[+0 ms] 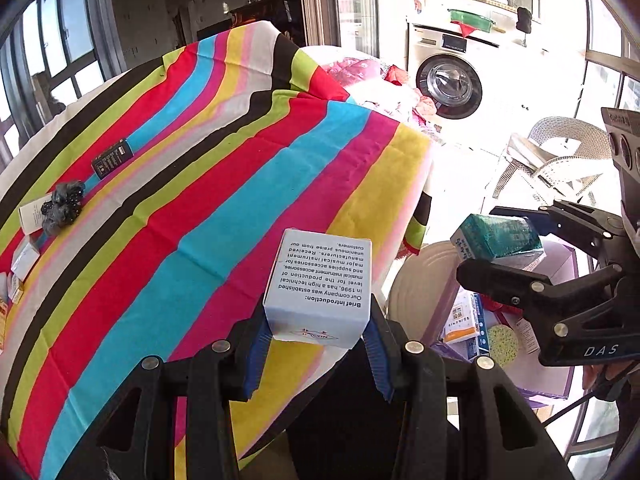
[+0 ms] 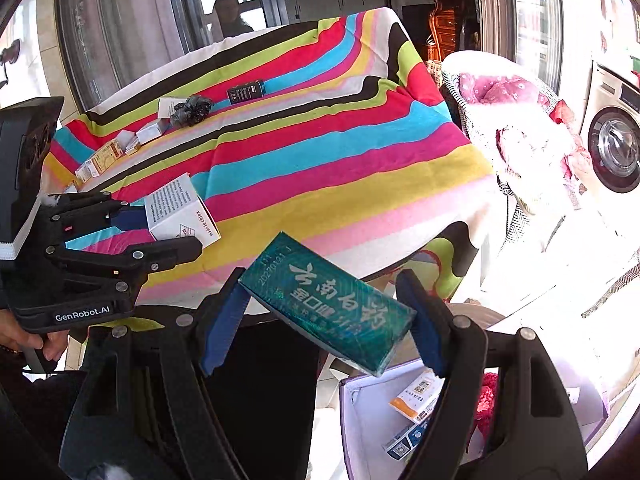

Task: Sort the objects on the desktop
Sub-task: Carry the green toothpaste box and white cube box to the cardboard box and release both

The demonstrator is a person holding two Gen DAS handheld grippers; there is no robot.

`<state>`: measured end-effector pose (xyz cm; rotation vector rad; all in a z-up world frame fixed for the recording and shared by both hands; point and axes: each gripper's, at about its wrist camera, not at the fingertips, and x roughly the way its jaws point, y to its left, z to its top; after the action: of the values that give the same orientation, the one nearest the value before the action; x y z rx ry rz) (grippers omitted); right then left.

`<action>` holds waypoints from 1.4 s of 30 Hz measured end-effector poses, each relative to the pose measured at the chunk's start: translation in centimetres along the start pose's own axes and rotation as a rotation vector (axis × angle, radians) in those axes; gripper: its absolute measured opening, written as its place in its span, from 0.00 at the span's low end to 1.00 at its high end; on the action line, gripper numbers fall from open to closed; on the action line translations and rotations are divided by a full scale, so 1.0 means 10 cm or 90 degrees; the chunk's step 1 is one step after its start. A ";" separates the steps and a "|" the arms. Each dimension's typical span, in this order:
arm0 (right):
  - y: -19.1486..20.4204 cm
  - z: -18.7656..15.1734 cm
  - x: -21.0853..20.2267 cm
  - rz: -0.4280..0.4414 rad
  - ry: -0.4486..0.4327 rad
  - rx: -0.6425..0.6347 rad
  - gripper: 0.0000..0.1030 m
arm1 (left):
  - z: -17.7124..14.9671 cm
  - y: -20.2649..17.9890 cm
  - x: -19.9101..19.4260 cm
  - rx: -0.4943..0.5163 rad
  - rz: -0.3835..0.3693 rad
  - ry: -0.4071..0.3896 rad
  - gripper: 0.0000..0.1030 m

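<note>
Printed box [image 1: 318,290] over tablecloth [image 1: 200,200] edge; toothpaste box [image 2: 326,304] above storage box [image 2: 360,408], right of table.

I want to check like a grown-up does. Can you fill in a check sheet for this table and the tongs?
Surface: striped tablecloth, wrinkled.
Job's things: white box in left tongs; green box in right tongs, above the purple bin.
Clutter: black box, dark hair tie, small boxes.
Grippers: both shut on boxes.
Cables: thin dark cord under right tongs.
Surroundings: washing machine, wicker chair.
</note>
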<state>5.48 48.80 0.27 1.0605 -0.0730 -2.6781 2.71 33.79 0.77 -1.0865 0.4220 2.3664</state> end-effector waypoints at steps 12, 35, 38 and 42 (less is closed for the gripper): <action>-0.90 -0.46 -0.44 -0.108 -0.014 0.138 0.74 | 0.17 -1.07 0.29 0.144 -0.070 0.032 0.42; -1.76 -0.77 -0.81 -0.244 -0.036 0.263 0.82 | 0.08 -2.10 0.51 0.258 -0.115 0.052 0.69; -1.74 -0.73 -0.83 -0.249 -0.045 0.265 0.89 | 0.08 -2.01 0.44 0.250 -0.095 0.021 0.83; -1.68 -0.68 -0.84 -0.246 -0.045 0.261 0.89 | 0.10 -1.86 0.41 0.243 -0.078 0.019 0.83</action>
<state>12.26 67.50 -1.47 1.1944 -0.4975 -3.1380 10.17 50.91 -3.06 -0.9391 0.7593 2.0536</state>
